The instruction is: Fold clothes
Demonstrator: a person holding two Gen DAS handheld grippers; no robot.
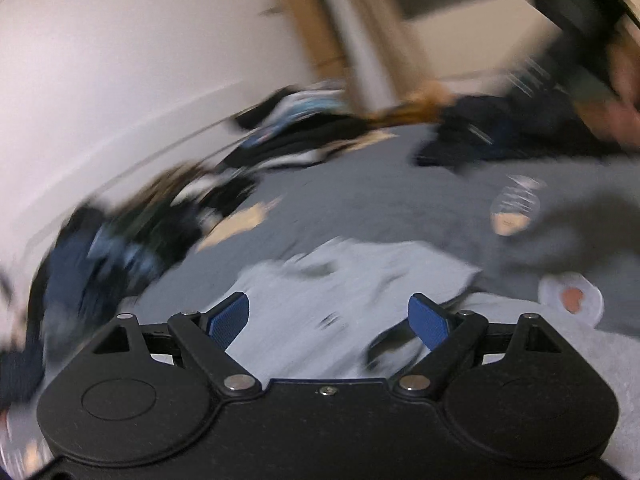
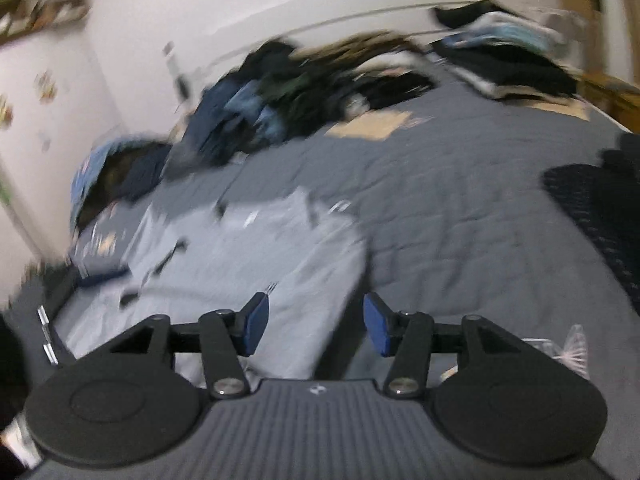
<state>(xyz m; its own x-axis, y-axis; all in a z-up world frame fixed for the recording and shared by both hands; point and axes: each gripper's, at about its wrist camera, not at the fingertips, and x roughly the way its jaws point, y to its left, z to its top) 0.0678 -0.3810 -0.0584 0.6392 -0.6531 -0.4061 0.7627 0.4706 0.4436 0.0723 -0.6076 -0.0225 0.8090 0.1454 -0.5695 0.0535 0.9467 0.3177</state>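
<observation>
A light grey garment (image 1: 340, 280) lies spread on the bed (image 1: 360, 200), right under both grippers. The left gripper (image 1: 330, 320) gapes wide above it, holding nothing. The right gripper (image 2: 316, 326) is partly open and empty over the garment's edge. Piled clothes (image 2: 280, 92) lie along the white wall (image 2: 200, 0). Both views are blurred.

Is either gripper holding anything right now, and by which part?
Nothing is held. The left gripper and right gripper both stand open above the light grey garment on the grey quilted bedspread.
</observation>
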